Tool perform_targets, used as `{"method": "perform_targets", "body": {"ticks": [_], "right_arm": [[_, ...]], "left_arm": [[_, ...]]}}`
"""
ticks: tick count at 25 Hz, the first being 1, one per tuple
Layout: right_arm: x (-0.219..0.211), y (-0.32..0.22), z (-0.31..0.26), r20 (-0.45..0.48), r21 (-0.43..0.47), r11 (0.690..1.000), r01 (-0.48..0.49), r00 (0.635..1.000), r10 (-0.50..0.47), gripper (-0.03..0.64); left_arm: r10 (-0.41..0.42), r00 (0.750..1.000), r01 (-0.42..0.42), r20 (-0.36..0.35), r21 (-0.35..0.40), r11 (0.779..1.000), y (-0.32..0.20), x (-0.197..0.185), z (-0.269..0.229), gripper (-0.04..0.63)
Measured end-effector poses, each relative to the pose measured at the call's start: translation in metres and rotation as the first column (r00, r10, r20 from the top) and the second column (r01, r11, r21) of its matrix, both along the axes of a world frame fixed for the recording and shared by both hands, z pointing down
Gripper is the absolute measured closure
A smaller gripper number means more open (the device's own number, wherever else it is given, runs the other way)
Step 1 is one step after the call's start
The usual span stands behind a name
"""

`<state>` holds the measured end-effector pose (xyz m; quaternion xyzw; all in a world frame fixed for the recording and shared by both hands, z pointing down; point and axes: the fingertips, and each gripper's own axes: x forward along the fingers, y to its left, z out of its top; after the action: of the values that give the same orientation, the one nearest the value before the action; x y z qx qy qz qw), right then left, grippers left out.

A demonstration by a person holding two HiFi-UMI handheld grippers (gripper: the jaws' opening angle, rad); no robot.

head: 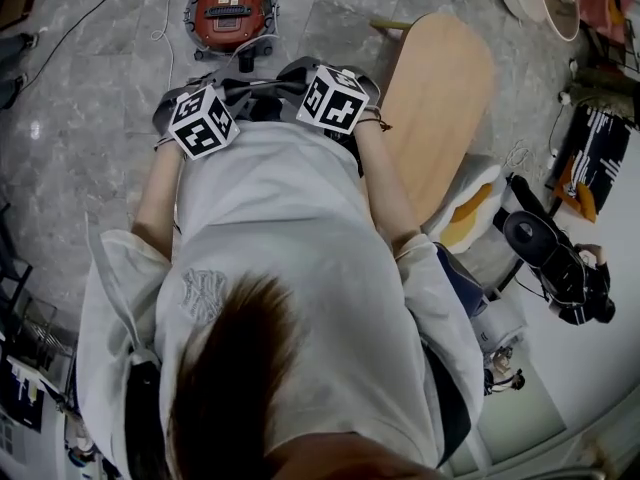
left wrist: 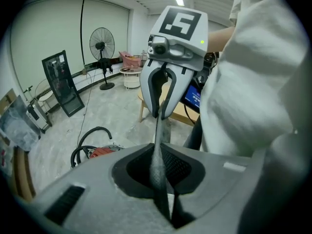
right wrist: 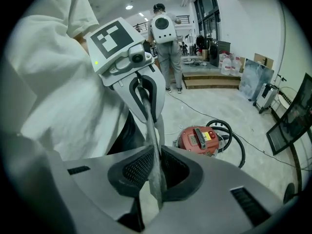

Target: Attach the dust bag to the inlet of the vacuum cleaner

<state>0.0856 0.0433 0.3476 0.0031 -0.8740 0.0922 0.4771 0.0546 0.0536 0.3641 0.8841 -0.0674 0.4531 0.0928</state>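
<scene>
A grey fabric dust bag (head: 262, 96) is pulled taut between my two grippers, in front of the person's body. My left gripper (head: 222, 96) is shut on one edge of the dust bag (left wrist: 157, 155), which runs as a strip up to the right gripper's fingertips (left wrist: 161, 112). My right gripper (head: 300, 78) is shut on the other edge of the dust bag (right wrist: 153, 162), with the left gripper's fingertips (right wrist: 148, 117) opposite. The red vacuum cleaner (head: 231, 10) stands on the floor just beyond both grippers, lid up, and also shows as the vacuum cleaner (right wrist: 199, 139) in the right gripper view.
A black hose (right wrist: 231, 133) coils beside the vacuum. A light wooden table (head: 440, 98) stands to the right, with camera gear (head: 560, 258) past it. A standing fan (left wrist: 101, 45) and a dark panel (left wrist: 63, 84) are at the far wall. Another person (right wrist: 163, 38) stands farther off.
</scene>
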Motion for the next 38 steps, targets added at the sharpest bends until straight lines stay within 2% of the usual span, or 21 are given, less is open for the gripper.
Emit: {"method": "perform_targets", "body": {"ticks": [6, 19, 24, 27, 31, 38], "right_arm": [[0.006, 0.010, 0.037, -0.050, -0.019, 0.999, 0.041, 0.998, -0.042, 0.566], [0.009, 0.013, 0.168, -0.113, -0.071, 0.997, -0.035, 0.993, 0.027, 0.572], [0.010, 0.006, 0.215, -0.167, -0.045, 0.999, -0.031, 0.986, 0.023, 0.577], [0.004, 0.003, 0.244, -0.186, -0.043, 0.999, -0.025, 0.982, 0.017, 0.580], [-0.005, 0.002, 0.280, -0.208, -0.027, 1.000, -0.005, 0.978, 0.000, 0.583], [-0.019, 0.000, 0.332, -0.221, 0.009, 1.000, 0.020, 0.975, -0.018, 0.584]], "left_arm": [[-0.038, 0.998, 0.039, 0.043, -0.021, 0.999, 0.009, 0.006, 0.034, 0.555], [-0.147, 0.988, 0.150, 0.056, -0.069, 0.986, 0.009, 0.009, 0.164, 0.552], [-0.214, 0.975, 0.219, 0.061, -0.096, 0.971, 0.003, 0.009, 0.216, 0.548], [-0.243, 0.966, 0.252, 0.092, -0.105, 0.962, 0.001, 0.002, 0.249, 0.546], [-0.246, 0.956, 0.264, 0.162, -0.096, 0.960, -0.002, -0.010, 0.290, 0.542], [-0.184, 0.951, 0.212, 0.247, -0.093, 0.973, -0.005, -0.026, 0.339, 0.543]]}}
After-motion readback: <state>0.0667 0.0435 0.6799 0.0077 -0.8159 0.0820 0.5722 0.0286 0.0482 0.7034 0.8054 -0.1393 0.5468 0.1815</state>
